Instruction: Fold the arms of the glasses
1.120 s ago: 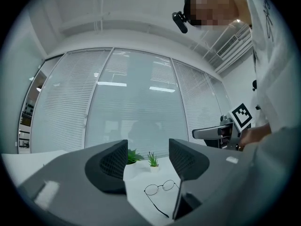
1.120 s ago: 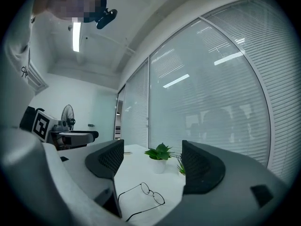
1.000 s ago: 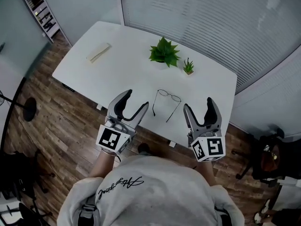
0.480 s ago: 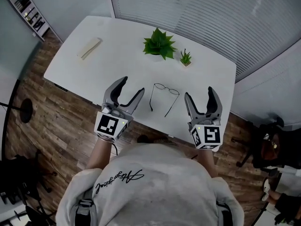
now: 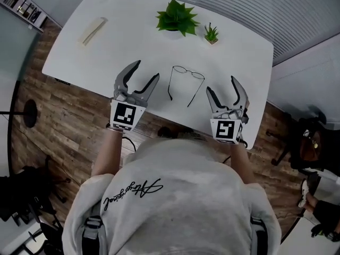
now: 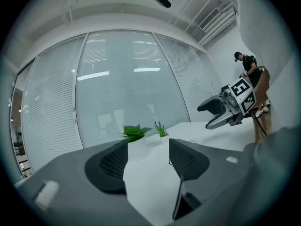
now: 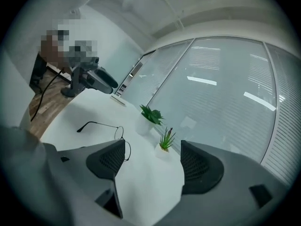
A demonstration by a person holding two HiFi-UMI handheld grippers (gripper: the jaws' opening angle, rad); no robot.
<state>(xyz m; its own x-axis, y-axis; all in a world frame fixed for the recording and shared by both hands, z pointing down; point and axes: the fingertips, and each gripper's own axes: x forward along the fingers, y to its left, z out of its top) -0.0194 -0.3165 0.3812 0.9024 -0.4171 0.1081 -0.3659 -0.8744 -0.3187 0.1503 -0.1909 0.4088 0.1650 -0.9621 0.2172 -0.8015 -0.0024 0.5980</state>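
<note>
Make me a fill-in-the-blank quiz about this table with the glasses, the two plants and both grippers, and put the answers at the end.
1. The glasses lie on the white table, their arms not yet ____.
2. In the head view, the glasses lie ____ the left gripper and the right gripper.
3. In the head view, the small plant stands to the ____ of the large plant.
4. Both grippers are ____ and hold nothing.

Missing words: folded; between; right; open.
</note>
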